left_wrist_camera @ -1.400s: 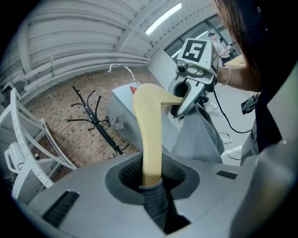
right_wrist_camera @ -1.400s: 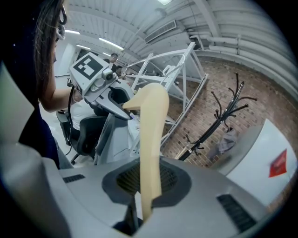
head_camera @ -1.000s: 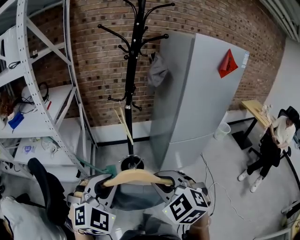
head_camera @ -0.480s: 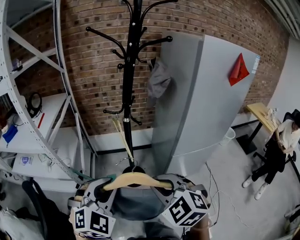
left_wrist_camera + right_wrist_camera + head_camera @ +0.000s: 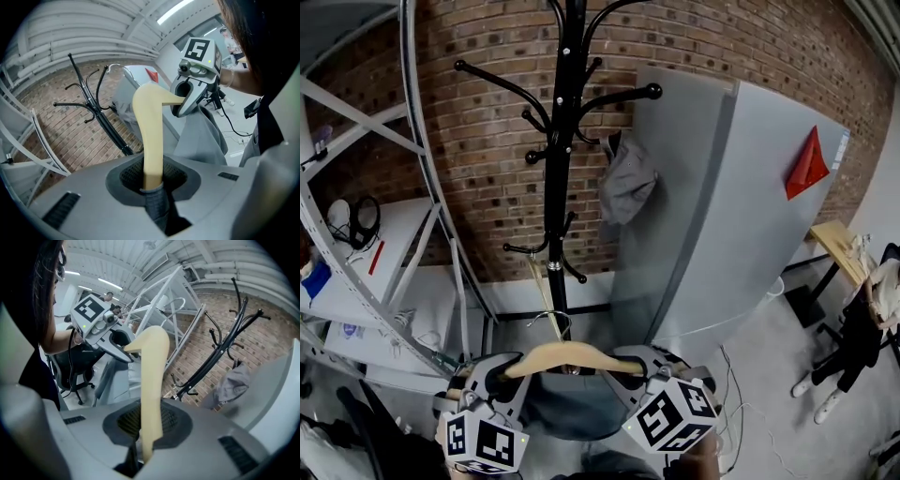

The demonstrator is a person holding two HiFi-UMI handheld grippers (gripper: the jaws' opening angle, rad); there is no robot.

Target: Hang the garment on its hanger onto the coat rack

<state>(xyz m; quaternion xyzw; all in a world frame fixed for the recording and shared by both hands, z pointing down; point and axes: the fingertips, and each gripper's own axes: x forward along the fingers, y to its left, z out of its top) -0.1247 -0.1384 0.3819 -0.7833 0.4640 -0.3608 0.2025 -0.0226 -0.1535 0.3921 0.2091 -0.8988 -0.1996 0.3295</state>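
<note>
- Left gripper (image 5: 152,187): jaws clamped on the left arm of the wooden hanger (image 5: 572,356), with the garment's grey cloth pinched in beneath the wood.
- Right gripper (image 5: 145,446): jaws clamped on the hanger's right arm. No gap shows between pads and wood.
- Position of the load: the hanger is held level between the two grippers, in the air in front of the coat rack (image 5: 561,187) and well below its upper pegs. The garment (image 5: 567,408) hangs below the hanger between the grippers.
- Hanger, judged: rigid and light, with a smooth, curved surface. It is liable to slide or twist in the pads if the grip slackens.
- Garment, judged: soft and limp, and it will sway and trail behind any quick move. It can slip off an arm if the hanger tilts.
- Hold points: grip both arms, out from the centre, as now. This leaves the thin metal hook (image 5: 546,319) free and keeps the hanger from rolling.
- Caution: a grey cloth (image 5: 628,183) already hangs just right of the rack's pole. Select an unoccupied peg.
</note>
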